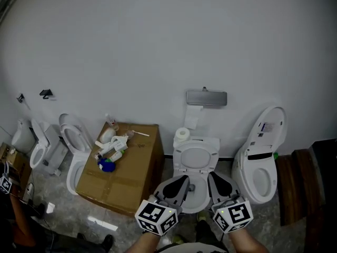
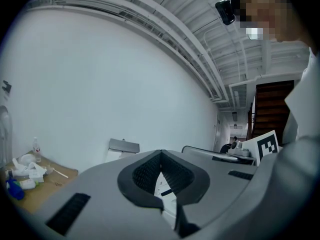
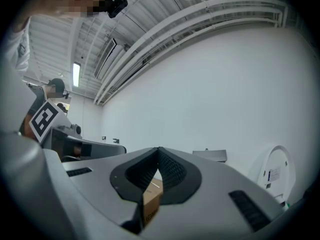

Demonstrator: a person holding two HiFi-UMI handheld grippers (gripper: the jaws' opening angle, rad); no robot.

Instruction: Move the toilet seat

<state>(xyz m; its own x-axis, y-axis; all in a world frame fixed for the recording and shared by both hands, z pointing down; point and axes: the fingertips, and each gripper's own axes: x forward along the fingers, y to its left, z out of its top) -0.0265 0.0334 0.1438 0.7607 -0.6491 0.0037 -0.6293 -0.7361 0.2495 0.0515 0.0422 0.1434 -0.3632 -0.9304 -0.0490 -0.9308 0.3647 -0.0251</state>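
Observation:
A white toilet (image 1: 194, 194) stands against the wall in the middle of the head view. Its seat and lid (image 1: 196, 158) look raised toward the tank, though I cannot tell this for sure. My left gripper (image 1: 182, 179) and right gripper (image 1: 212, 176) hover side by side over the bowl, both pointing at the wall. Neither touches the seat. In the left gripper view the left gripper (image 2: 161, 153) has its jaws meeting at the tips, with nothing held. The right gripper (image 3: 159, 150) in its own view is likewise shut and empty.
A cardboard box (image 1: 126, 167) with bottles and a blue item on top stands left of the toilet. Two more toilets (image 1: 73, 146) are further left, and another one (image 1: 263, 162) with its lid up is at the right. A paper holder (image 1: 206, 97) hangs on the wall. Wooden steps (image 1: 303, 186) lie at the far right.

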